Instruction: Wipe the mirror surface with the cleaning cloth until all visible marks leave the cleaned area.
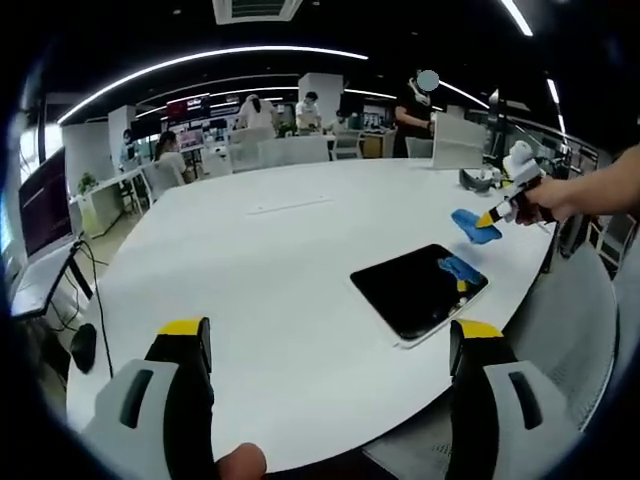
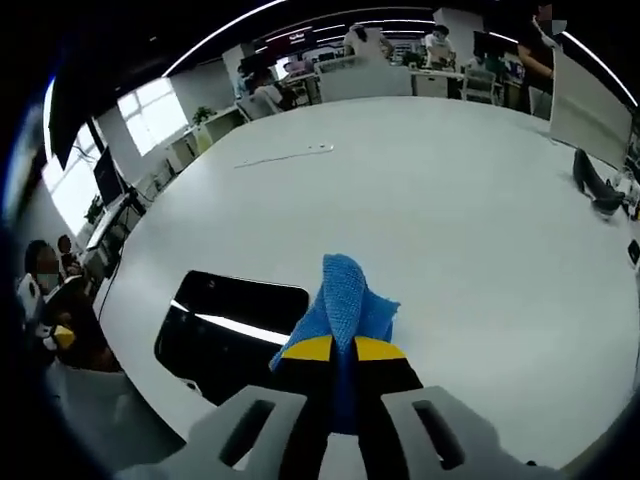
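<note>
Left gripper (image 1: 325, 345) hangs over the near edge of the white table (image 1: 270, 260), jaws spread wide apart, nothing between them. In the left gripper view the mirror (image 1: 418, 290), a dark rectangular slab with a pale rim, lies flat on the tabletop close to the near right edge, one corner almost at that edge. Its glass reflects a blue patch and a bit of yellow.

Right gripper (image 1: 492, 216) enters the left gripper view from the right, held by a person's hand (image 1: 552, 197), raised above the tabletop beyond the mirror's far corner. Blue cleaning cloth (image 1: 474, 225) hangs from its yellow tips, clear of the mirror.

In the right gripper view the right gripper (image 2: 334, 348) has its jaws pinched together on the cleaning cloth (image 2: 345, 300), which bunches up past the tips. Mirror (image 2: 235, 330) sits just left of the cloth, near the table (image 2: 440, 190) edge, with a bright light streak across its surface. Cannot tell any marks on the glass.

People and desks in the background beyond the table's far edge.
</note>
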Action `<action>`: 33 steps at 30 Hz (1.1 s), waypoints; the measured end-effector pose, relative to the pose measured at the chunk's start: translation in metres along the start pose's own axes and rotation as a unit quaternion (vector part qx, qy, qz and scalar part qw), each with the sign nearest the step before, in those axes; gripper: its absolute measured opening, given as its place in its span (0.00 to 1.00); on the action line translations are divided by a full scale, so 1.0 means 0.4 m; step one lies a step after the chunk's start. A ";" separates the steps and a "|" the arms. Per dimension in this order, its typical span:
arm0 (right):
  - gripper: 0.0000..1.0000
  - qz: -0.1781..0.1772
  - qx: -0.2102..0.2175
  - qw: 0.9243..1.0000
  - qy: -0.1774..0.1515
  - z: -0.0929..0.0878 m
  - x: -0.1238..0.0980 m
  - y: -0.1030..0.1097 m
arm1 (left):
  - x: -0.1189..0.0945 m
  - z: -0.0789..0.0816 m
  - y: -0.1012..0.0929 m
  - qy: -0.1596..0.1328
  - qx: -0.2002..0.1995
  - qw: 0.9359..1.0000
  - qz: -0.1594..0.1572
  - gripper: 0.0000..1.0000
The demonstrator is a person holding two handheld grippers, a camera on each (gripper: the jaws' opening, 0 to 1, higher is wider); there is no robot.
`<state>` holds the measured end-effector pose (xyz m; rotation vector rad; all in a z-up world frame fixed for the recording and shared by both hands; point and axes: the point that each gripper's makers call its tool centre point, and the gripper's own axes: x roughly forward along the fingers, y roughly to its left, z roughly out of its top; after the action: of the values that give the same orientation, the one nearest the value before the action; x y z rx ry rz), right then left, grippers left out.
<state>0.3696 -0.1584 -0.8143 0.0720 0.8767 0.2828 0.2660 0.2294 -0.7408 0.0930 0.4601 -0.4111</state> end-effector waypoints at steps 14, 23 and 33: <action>0.00 0.000 -0.005 1.000 0.015 0.027 0.094 0.076 | 0.000 0.019 0.055 0.005 -0.006 1.000 -0.017 0.99; 0.00 -0.003 0.001 0.999 0.033 0.013 0.163 0.101 | 0.006 0.018 0.085 0.006 -0.009 1.000 -0.015 0.99; 0.00 -0.016 0.008 0.999 0.036 -0.009 0.185 0.098 | 0.029 0.009 0.071 0.015 -0.002 0.999 -0.030 0.99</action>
<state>0.4032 -0.1004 -0.8651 0.0631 0.9505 0.2486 0.2883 0.2505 -0.7429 0.0820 0.4935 -0.4679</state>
